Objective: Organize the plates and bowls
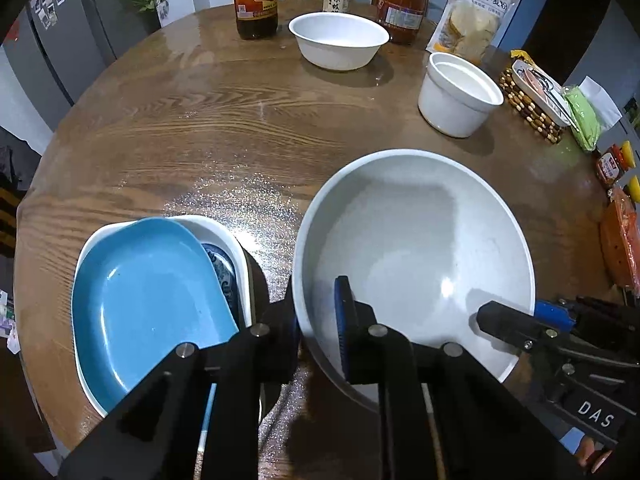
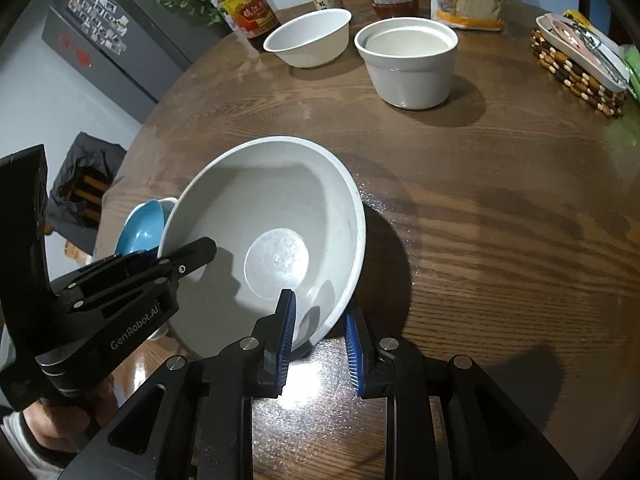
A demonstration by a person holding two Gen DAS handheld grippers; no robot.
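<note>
Big white bowl [image 1: 416, 248] sits on the table [image 1: 200, 128], its rim at nine o'clock clenched between my left gripper's [image 1: 316, 320] narrow jaws, while my right gripper's [image 2: 320, 324] jaws straddle the five o'clock rim slightly wider, whether pressing I cannot tell. I count three white bowls: this one, a small bowl [image 1: 338, 40] at twelve o'clock, a deep pot-like bowl [image 1: 458, 94] at one. One blue dish [image 1: 148, 304] lies stacked in one white dish [image 1: 224, 232] beyond nine.

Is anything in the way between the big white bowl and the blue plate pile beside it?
Nothing visible. Both tools hold the big white bowl by its rim: left tool, right tool. The blue plate pile sits right beside it, with only bare table between.
</note>
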